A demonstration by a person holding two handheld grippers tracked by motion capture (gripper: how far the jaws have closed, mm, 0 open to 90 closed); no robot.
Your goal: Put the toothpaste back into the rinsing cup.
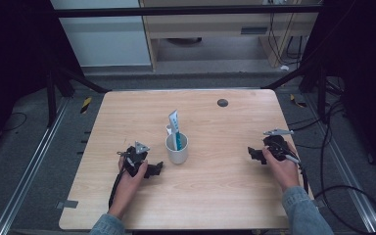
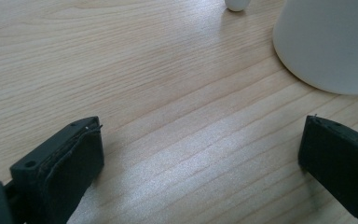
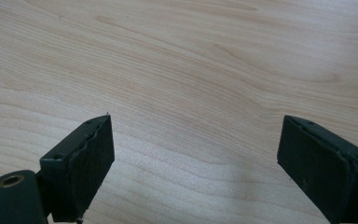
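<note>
- The left tongs (image 1: 154, 169) rest low on the wooden tabletop (image 1: 225, 196), held in the person's left hand (image 1: 127, 178), just to the left of a white cup (image 1: 176, 148).
- In the left gripper view the left tongs (image 2: 200, 154) have their two black jaws spread wide apart, with bare wood grain between them and nothing gripped.
- In that same view the white cup (image 2: 328, 44) stands ahead of the right-hand jaw, close to it but apart from it; a small white rounded thing (image 2: 237, 4) sits at the top edge, too cut off to identify.
- In the high view the cup stands upright near the middle of the tabletop, and a blue-and-white tube (image 1: 175, 128) leans out of it, its flat end up and tilted toward the far left.
- A small white piece (image 1: 168, 129) lies on the tabletop just behind the cup.
- The right tongs (image 1: 255, 154) sit near the right edge of the tabletop in the person's right hand (image 1: 281, 166), well apart from the cup.
- In the right gripper view the right tongs (image 3: 196, 158) are also wide apart, with plain wood between the jaws and nothing touched or held.
- A dark round disc (image 1: 222, 102) lies toward the far side of the tabletop, well clear of both hands.
</note>
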